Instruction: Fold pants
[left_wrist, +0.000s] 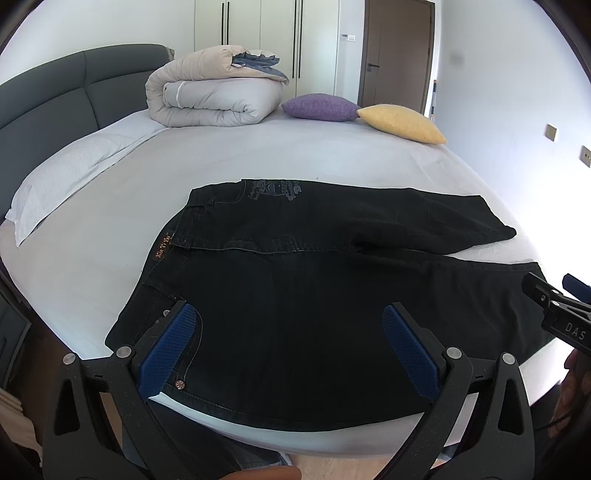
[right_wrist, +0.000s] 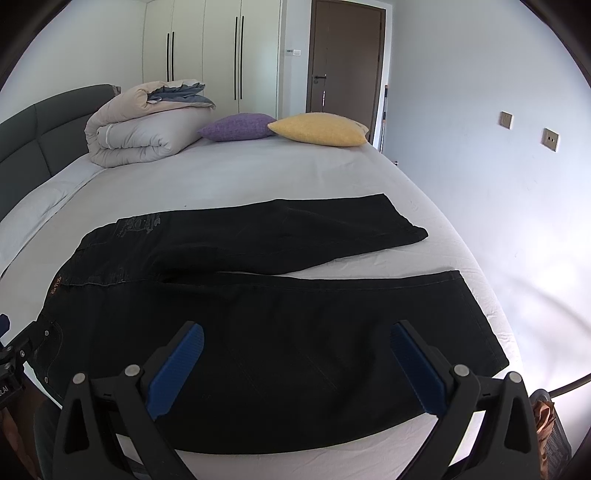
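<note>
Black jeans (left_wrist: 295, 295) lie spread flat on the bed, waistband to the left and both legs running right, split apart in a V. They also show in the right wrist view (right_wrist: 280, 332). My left gripper (left_wrist: 290, 332) is open and empty, hovering over the waist and near hip area at the bed's near edge. My right gripper (right_wrist: 295, 354) is open and empty, hovering over the near leg. The right gripper's body shows at the right edge of the left wrist view (left_wrist: 554, 310). The left gripper's body shows at the left edge of the right wrist view (right_wrist: 11, 354).
The bed (left_wrist: 332, 158) has a white sheet and a grey headboard (left_wrist: 55, 96) at left. A rolled duvet (left_wrist: 214, 92), a purple cushion (left_wrist: 321, 107) and a yellow cushion (left_wrist: 402, 123) sit at the far side. A pillow (left_wrist: 66, 173) lies at left. Wardrobe and door stand behind.
</note>
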